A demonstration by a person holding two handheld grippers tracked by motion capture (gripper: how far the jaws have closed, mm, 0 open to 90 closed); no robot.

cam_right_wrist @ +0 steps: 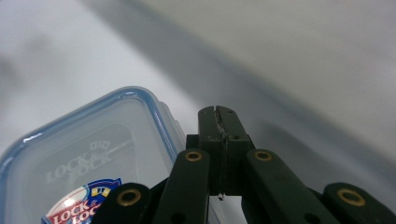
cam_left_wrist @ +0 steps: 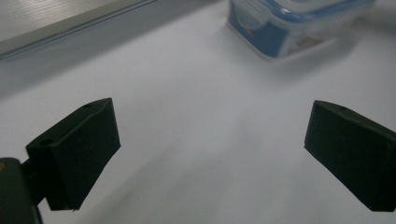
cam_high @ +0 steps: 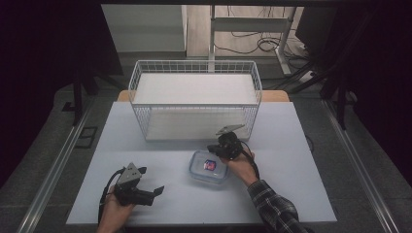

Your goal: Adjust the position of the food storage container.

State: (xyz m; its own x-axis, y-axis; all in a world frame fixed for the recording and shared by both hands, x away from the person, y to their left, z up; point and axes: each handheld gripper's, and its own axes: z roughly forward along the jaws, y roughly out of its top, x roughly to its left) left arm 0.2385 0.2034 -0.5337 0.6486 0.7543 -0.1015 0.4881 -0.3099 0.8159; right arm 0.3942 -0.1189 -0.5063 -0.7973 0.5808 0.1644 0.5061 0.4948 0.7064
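Lock & Lock container (cam_high: 208, 167), a clear plastic box with a blue-rimmed lid and a red and blue label, sits on the tabletop (cam_high: 291, 189) somewhat right of the middle, nearer the front edge than the back. Behind it, toward the back edge, stands a white wire basket (cam_high: 195, 99) with a white liner inside.

I hold my right gripper (cam_high: 217, 148) at the container's back right corner. In the right gripper view its jaws are pressed together with nothing between them, their tips just beside the lid's blue rim at that corner; I cannot tell from the pictures whether they touch the lid. The grey three-cornered plate (cam_high: 230, 128) on top of this gripper points toward the basket. My right sleeve (cam_high: 274, 208) is plaid and comes in from the front edge.

My left gripper (cam_high: 154, 192) rests low over the tabletop near the front left corner, well apart from the container. Its jaws are spread wide, and bare tabletop lies between them in the left gripper view, with the container's blue and clear wall at the top of that view, ahead of the jaws. A black cable (cam_high: 108, 185) trails from it beside my left hand (cam_high: 115, 211).
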